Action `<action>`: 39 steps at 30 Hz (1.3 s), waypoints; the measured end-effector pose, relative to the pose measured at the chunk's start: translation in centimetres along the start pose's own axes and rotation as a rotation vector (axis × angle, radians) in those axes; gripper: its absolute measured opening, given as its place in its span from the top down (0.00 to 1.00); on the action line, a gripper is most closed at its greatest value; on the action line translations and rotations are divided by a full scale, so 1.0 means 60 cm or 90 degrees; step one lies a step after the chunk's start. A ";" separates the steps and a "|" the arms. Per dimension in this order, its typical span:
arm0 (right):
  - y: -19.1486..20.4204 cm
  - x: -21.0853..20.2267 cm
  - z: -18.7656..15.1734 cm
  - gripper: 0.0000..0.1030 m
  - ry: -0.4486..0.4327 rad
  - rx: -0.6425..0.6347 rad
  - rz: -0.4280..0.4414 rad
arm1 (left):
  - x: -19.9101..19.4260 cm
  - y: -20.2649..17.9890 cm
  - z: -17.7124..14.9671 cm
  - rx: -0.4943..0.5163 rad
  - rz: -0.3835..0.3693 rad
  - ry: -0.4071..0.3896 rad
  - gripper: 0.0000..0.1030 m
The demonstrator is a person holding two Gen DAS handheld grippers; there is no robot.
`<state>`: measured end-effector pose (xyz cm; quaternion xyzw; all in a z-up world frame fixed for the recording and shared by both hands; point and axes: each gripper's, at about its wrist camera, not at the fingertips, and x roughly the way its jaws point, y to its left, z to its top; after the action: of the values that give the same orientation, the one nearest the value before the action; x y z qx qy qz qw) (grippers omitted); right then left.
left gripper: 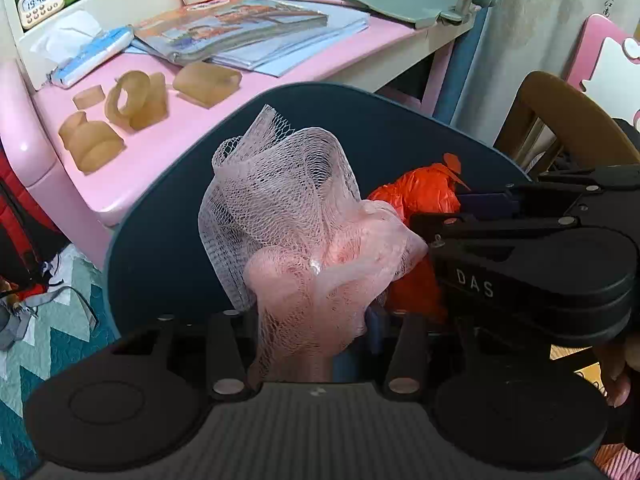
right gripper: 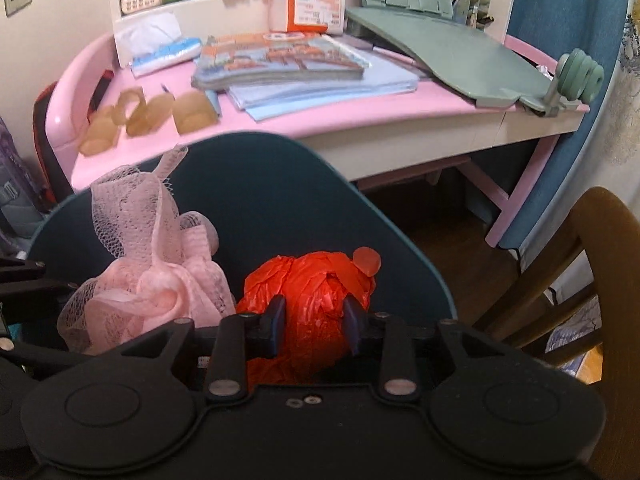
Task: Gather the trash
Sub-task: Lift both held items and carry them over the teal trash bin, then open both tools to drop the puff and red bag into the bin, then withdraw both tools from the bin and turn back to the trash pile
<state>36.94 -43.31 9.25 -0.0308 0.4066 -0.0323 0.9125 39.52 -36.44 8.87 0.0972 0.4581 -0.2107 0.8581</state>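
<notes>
Left gripper [left gripper: 312,320]: both fingertips are hidden under a bundle of pink foam netting [left gripper: 304,232], so contact between pads and netting cannot be confirmed; whether the claw grips or stands slack around it cannot be told. The netting rises from between the fingers and sits over a dark teal bin [left gripper: 160,216], against its inner wall. Its upper part is open diamond mesh, stiff and crumpled; its lower part is denser, folded and slightly glossy.

Right gripper [right gripper: 314,316]: two blue pads [right gripper: 276,316] flank a crumpled orange plastic bag [right gripper: 312,292] and appear to press its sides, so the claw is read as clamped on the bag. The bag is thin, shiny film with sharp creases and a round flap at its top. Its lower part is cut off by the gripper body. It also lies inside the bin, just beside the netting.

The bin floor is not visible. Behind the bin stands a pink desk [right gripper: 360,120] carrying translucent amber rounded blocks [left gripper: 132,100], partly blurred, and stacked books [right gripper: 280,60].
</notes>
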 end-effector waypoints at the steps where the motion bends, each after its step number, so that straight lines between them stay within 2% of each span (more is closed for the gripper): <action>1: -0.001 0.005 0.000 0.69 0.004 0.000 0.001 | 0.002 -0.002 0.000 0.005 0.001 -0.002 0.49; 3: -0.001 0.008 -0.003 0.69 0.011 0.001 -0.001 | 0.001 -0.006 -0.003 0.016 0.006 -0.008 0.44; 10: 0.000 0.002 -0.004 0.64 0.018 0.005 0.001 | -0.007 -0.012 -0.004 0.021 0.012 -0.020 0.43; 13: 0.001 -0.011 -0.003 0.62 0.010 0.004 -0.005 | -0.021 -0.013 -0.006 0.019 0.009 -0.036 0.30; 14: 0.000 -0.018 -0.002 0.62 0.005 0.005 -0.006 | -0.027 -0.014 -0.007 0.017 0.011 -0.044 0.30; 28: 0.015 -0.138 -0.014 0.60 -0.063 -0.014 0.001 | -0.139 0.012 -0.043 -0.008 0.010 -0.106 0.29; 39: 0.106 -0.229 -0.048 0.59 -0.098 -0.077 0.056 | -0.238 0.071 -0.118 -0.042 0.023 -0.140 0.29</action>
<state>25.82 -35.90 16.97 -0.0699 0.3377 0.0348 0.9380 29.15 -26.20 16.58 0.0534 0.3659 -0.1898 0.9095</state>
